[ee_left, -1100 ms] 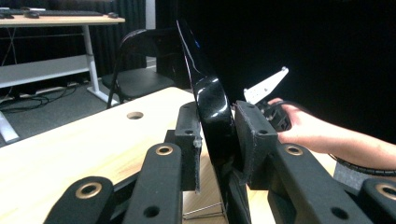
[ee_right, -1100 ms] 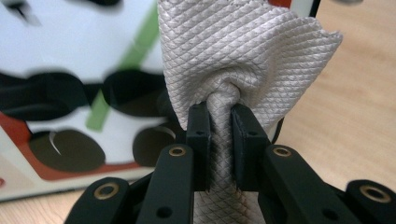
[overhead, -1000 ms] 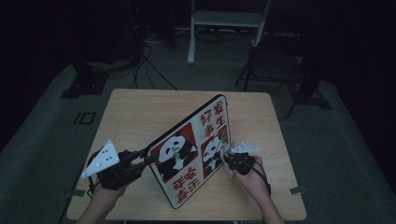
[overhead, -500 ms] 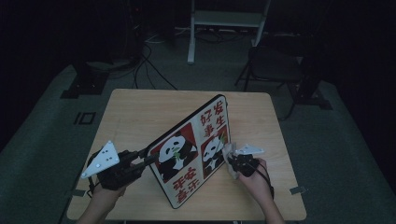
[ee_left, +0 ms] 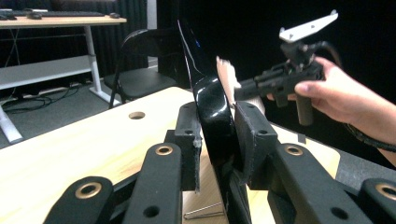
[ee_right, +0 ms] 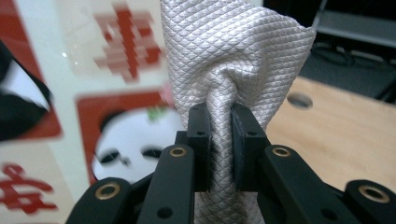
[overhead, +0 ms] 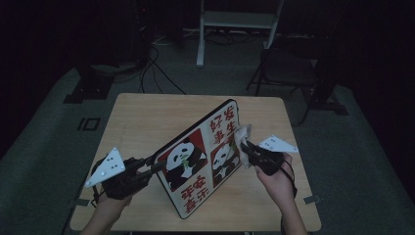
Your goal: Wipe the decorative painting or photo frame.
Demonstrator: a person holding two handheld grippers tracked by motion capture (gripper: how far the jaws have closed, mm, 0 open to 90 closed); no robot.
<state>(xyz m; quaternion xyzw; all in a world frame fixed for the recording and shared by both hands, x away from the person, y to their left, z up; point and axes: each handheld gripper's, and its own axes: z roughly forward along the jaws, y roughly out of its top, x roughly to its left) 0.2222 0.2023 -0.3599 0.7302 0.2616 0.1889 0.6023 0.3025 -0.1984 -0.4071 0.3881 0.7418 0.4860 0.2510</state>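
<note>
My left tongs [ee_left: 215, 140] clamp the board's [overhead: 205, 156] edge, holding it tilted up near the table's [overhead: 147, 112] near edge, while my right tongs [ee_right: 219, 135] pinch a cloth [ee_right: 233, 51] against its face.

We look down from above; each gripper camera sits close behind its jaws, both sharing the panda board [overhead: 203, 159] between them.

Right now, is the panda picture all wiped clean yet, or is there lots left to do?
Not finished, it seems. Done: the left gripper has the panda board clamped by its edge, tilted up off the table. In hand: the right gripper pinches a white cloth against the board's picture side near its upper right part. Left: probably the remaining face; how clean it is can't be judged.
</note>
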